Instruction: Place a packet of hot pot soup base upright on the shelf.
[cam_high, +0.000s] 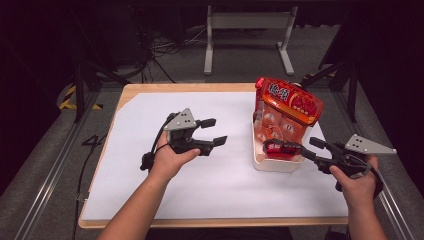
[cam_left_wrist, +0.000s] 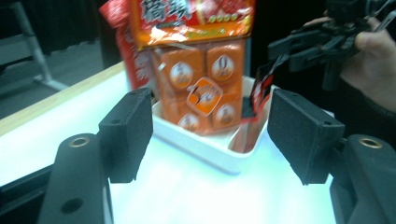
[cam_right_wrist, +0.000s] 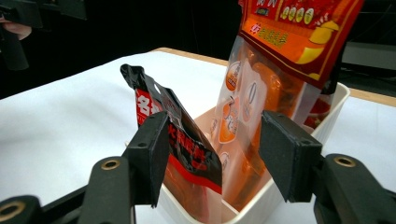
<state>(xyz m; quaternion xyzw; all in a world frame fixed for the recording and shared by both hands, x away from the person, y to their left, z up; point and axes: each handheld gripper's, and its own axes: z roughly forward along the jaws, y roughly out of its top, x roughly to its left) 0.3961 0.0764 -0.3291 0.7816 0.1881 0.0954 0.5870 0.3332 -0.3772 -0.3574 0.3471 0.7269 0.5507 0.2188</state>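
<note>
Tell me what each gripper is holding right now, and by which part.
Nothing is held. The left gripper is open over the table, empty. The right gripper is open around the black-and-red packet in the white bin, not pressing on it.

Light: bright overhead on the white table sheet, dark surroundings.
Glare: sheet washes out below the jaws.
Blur: orange snack bag beyond the jaws smeared.

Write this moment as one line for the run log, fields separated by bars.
left tongs: open, empty, over white sheet | right tongs: open, around small red-black packet | orange snack bag: upright in white tray
</note>
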